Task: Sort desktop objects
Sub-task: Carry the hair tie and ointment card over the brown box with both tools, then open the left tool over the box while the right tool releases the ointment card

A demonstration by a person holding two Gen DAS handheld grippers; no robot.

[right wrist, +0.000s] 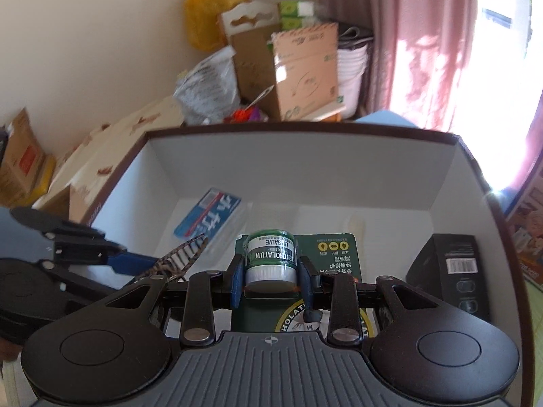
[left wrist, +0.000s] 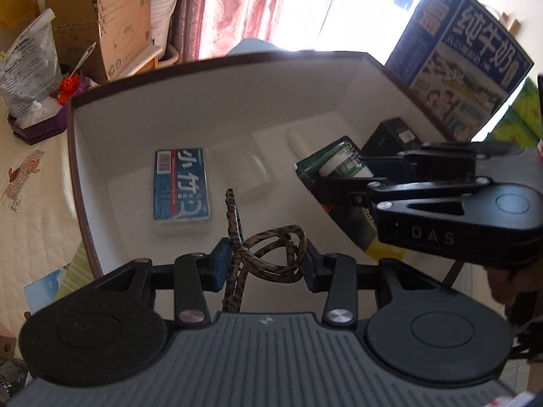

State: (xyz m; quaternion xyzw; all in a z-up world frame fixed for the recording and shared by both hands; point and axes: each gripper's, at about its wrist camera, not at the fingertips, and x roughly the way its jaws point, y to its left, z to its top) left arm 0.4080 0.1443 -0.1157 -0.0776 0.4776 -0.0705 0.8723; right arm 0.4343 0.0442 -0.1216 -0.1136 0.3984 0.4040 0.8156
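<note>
Both loads hang over the open white box (left wrist: 101,129), neither released.

Risks, as I judge them:
- Right gripper (right wrist: 271,279), fingers clamped on the lip-salve card pack (right wrist: 334,254) at its blister jar: the broad card could catch the black carton (right wrist: 448,268) or land tilted.
- Left gripper (left wrist: 264,268), fingers closed on the leopard-print hair tie (left wrist: 268,254): the loop may snag a finger and not drop.
- The grippers sit close; they could collide.

Writing: milk carton (left wrist: 475,57) "纯牛奶"; pack "MENTHOLATUM", "LIP SALVE"; blue toothpick box (left wrist: 181,190) "小竹"; "DAS" on the gripper.
</note>
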